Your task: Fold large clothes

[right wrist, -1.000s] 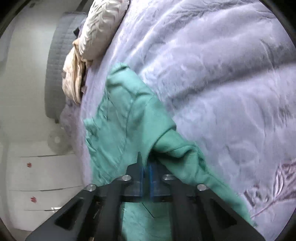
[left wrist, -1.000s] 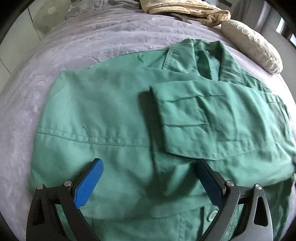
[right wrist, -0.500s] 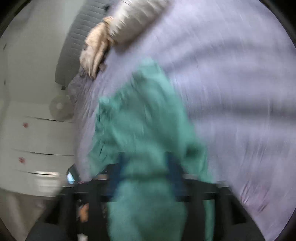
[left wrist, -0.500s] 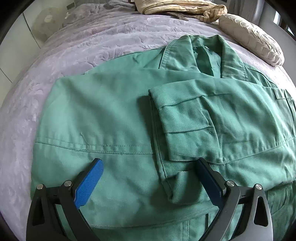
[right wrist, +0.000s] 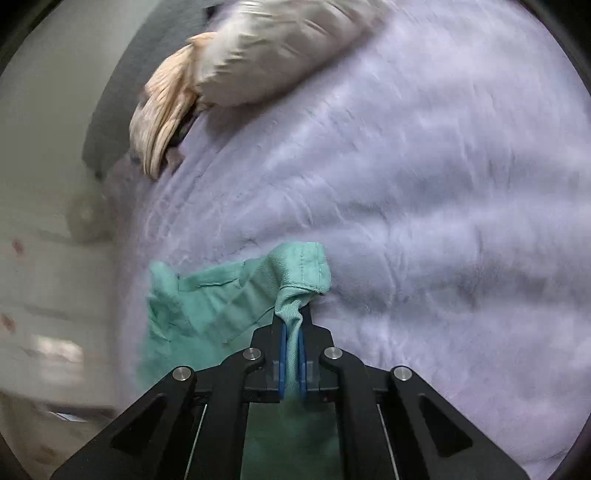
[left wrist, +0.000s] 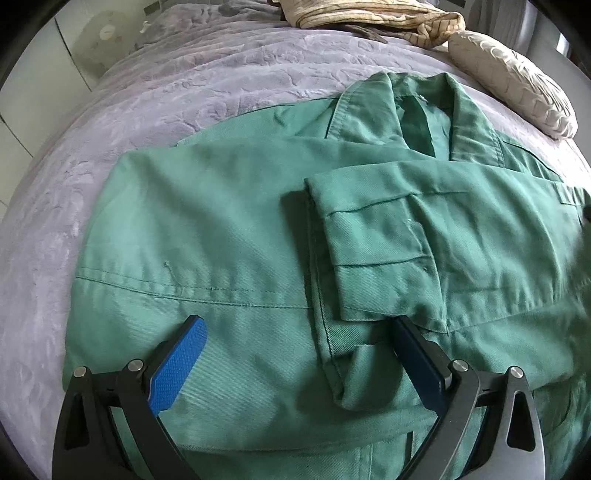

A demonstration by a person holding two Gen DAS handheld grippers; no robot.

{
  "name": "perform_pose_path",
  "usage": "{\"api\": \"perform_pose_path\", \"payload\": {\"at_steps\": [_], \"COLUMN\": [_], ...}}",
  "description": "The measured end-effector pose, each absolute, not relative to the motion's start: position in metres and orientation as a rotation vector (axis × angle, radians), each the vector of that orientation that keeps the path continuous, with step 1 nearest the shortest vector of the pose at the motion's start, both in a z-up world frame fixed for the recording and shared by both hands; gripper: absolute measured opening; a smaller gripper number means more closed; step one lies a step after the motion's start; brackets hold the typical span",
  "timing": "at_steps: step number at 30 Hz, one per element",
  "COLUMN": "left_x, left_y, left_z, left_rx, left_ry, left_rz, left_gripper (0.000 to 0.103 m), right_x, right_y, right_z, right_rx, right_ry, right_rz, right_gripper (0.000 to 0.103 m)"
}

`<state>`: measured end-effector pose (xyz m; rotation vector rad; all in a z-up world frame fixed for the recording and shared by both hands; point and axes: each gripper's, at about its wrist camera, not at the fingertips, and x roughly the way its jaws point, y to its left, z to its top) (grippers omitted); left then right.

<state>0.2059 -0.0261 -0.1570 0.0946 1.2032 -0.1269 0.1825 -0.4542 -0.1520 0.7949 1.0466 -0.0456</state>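
Free room & obstacles on the bed

Green jacket (left wrist: 229, 229) covered the near bedspread (left wrist: 155, 96); bare lilac strip stayed passable to its left & beyond the collar. Far edge was blocked by a cream pillow (left wrist: 517, 81) & striped beige blanket (left wrist: 376, 16). In the right wrist view, wide open bedspread lay right of the jacket.

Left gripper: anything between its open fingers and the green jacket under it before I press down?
Nothing visible. The left gripper hovers open directly over the green jacket, with only the folded sleeve cuff near its right finger. The pillow and striped cloth lie far off on the purple blanket.
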Motion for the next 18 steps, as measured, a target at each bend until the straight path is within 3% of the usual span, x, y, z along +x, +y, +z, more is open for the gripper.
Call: {"api": "perform_pose_path", "payload": {"at_steps": [2, 7, 9, 12, 18], "left_x": [0.207, 0.209, 0.206, 0.201, 0.180], "left_y": [-0.026, -0.013, -0.003, 0.012, -0.001], "left_z": [-0.159, -0.151, -0.144, -0.134, -0.112], "left_rx": [0.097, 0.124, 0.154, 0.176, 0.170], "left_ry": [1.199, 1.190, 1.173, 1.177, 1.149], "left_rz": [-0.122, -0.099, -0.088, -0.085, -0.196], "left_gripper": [0.103, 0.103, 0.102, 0.090, 0.090], "right_x": [0.186, 0.187, 0.176, 0.158, 0.111], "right_y": [-0.453, -0.463, -0.464, -0.451, -0.415], "right_z": [-0.162, -0.184, -0.173, -0.140, -0.110], "right_rx": [0.717, 0.779, 0.779, 0.548, 0.541], "right_ry": [1.096, 1.091, 1.082, 1.075, 1.078], "right_rz": [-0.077, -0.120, -0.175, -0.287, -0.116], "right_gripper": [0.006, 0.018, 0.022, 0.022, 0.022]}}
